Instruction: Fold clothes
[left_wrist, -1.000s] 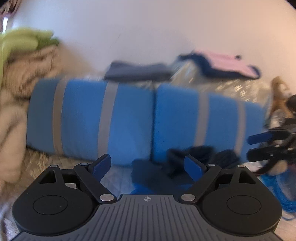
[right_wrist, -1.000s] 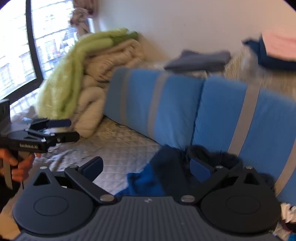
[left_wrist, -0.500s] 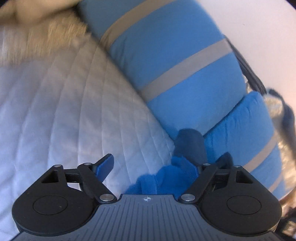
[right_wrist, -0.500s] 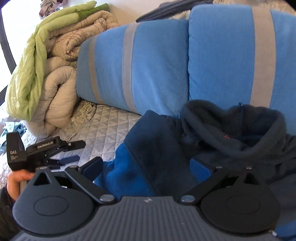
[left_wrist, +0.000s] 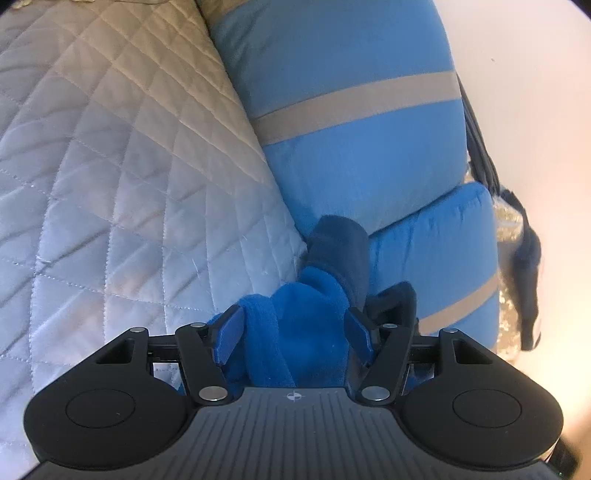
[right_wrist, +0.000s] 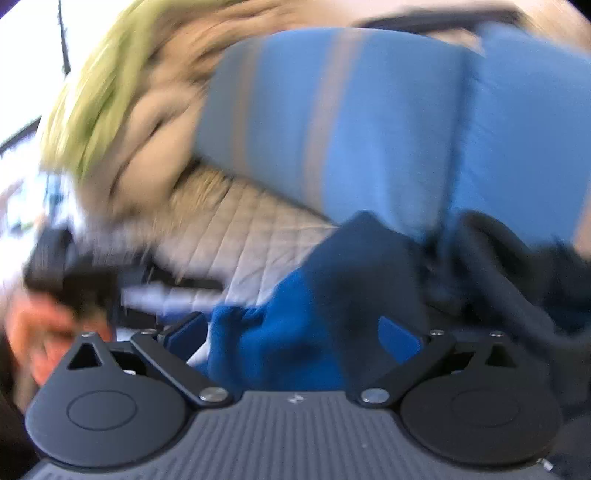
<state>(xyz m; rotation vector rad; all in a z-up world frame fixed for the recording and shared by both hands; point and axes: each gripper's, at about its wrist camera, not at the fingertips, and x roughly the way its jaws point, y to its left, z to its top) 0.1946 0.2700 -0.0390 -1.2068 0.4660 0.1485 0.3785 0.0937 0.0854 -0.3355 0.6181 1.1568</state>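
Bed with grey quilted cover (left_wrist: 110, 184). Two blue cushions with grey stripes (left_wrist: 351, 122) stand along its far edge. Blue and navy fleece garment (left_wrist: 306, 317) lies bunched on the cover, touching the cushions. Green and beige folded duvets (right_wrist: 122, 96) piled at the far left corner, blurred.
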